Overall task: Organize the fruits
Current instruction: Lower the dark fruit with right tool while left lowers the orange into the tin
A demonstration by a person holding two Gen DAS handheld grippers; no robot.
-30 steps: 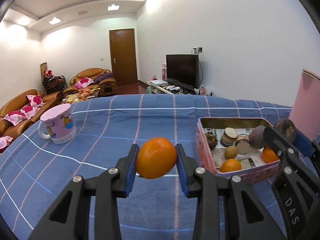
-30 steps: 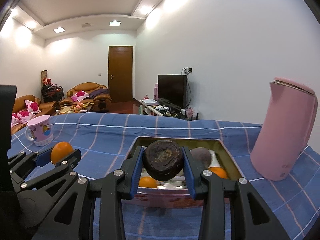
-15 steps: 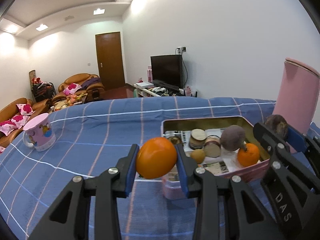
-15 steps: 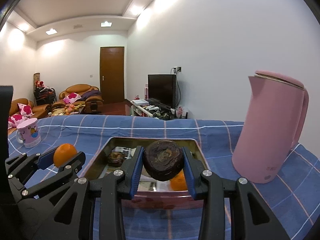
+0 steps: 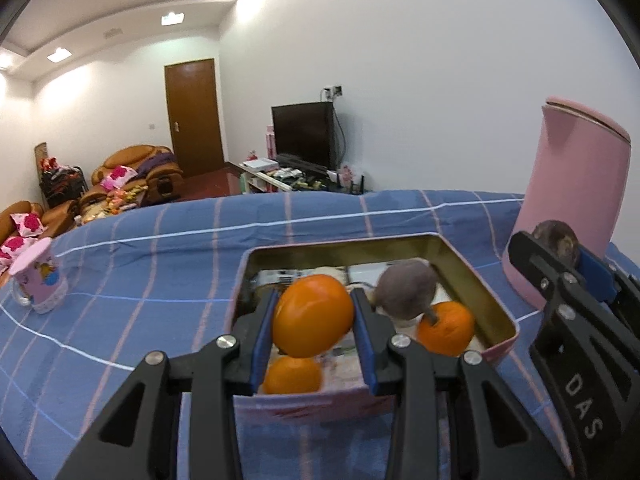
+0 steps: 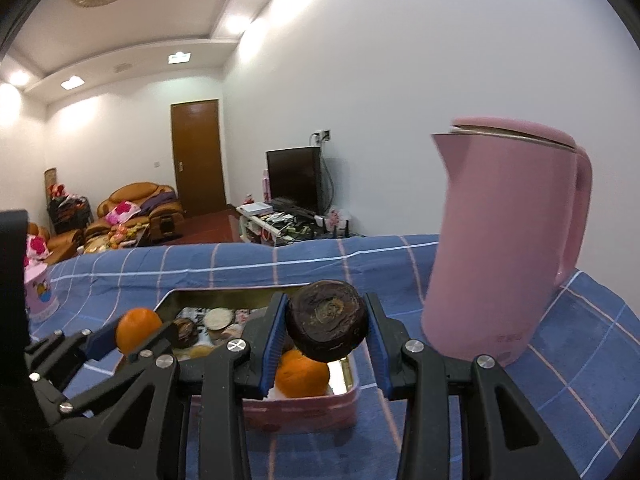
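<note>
My left gripper [image 5: 314,322] is shut on an orange [image 5: 312,314] and hangs over the near end of the pink tin box [image 5: 500,322]. Inside the box lie two more oranges [image 5: 446,326], a purple-grey round fruit [image 5: 406,288] and several other pieces. My right gripper [image 6: 326,322] is shut on a dark brown wrinkled fruit [image 6: 326,320] above the near right part of the box [image 6: 340,398]. In the left wrist view that gripper [image 5: 560,248] shows at the right, beside the box. In the right wrist view the left gripper [image 6: 136,330] appears at the left with its orange.
A tall pink kettle [image 6: 504,240] stands on the blue checked cloth [image 5: 140,264] just right of the box. A pink mug [image 5: 38,280] sits far left on the cloth. Sofas, a door and a television lie beyond the table's far edge.
Both grippers have moved to the right with their fruit still held. The box has come under the left gripper, and the kettle now looms closer at the right.
</note>
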